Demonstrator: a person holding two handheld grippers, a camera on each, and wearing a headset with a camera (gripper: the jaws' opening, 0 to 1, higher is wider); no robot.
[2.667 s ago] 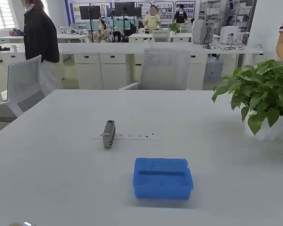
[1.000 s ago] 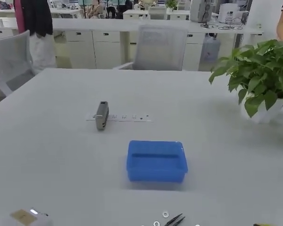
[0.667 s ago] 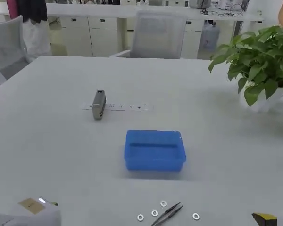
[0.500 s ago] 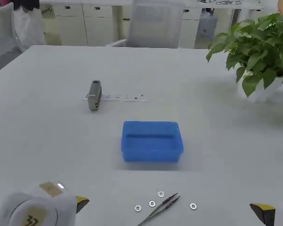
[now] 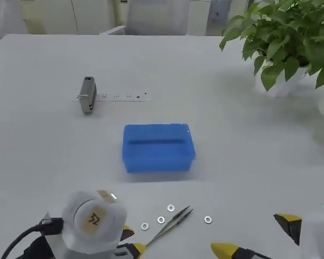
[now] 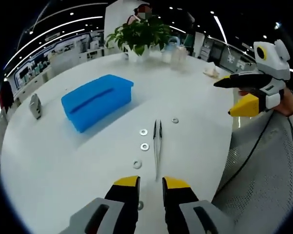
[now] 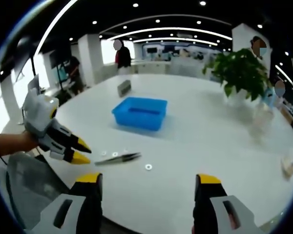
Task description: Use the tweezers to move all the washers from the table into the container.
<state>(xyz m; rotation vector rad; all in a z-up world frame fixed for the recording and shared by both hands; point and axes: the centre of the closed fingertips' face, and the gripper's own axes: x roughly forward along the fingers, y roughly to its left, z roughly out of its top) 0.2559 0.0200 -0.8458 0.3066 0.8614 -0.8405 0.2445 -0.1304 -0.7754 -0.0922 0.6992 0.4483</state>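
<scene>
Left gripper view, tweezers [image 6: 156, 148] just ahead of fingers [image 6: 126, 182] (not touching)

Black fingers [image 6: 124, 192] tipped yellow, grey-white housings, black cable [image 5: 16, 240], round "72" label [image 5: 93, 219]

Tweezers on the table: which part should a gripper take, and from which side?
Probably the middle of the tweezers, from above, jaws either side of the two arms. They lie flat, their split end toward the blue container, and the washers lie close beside.
</scene>
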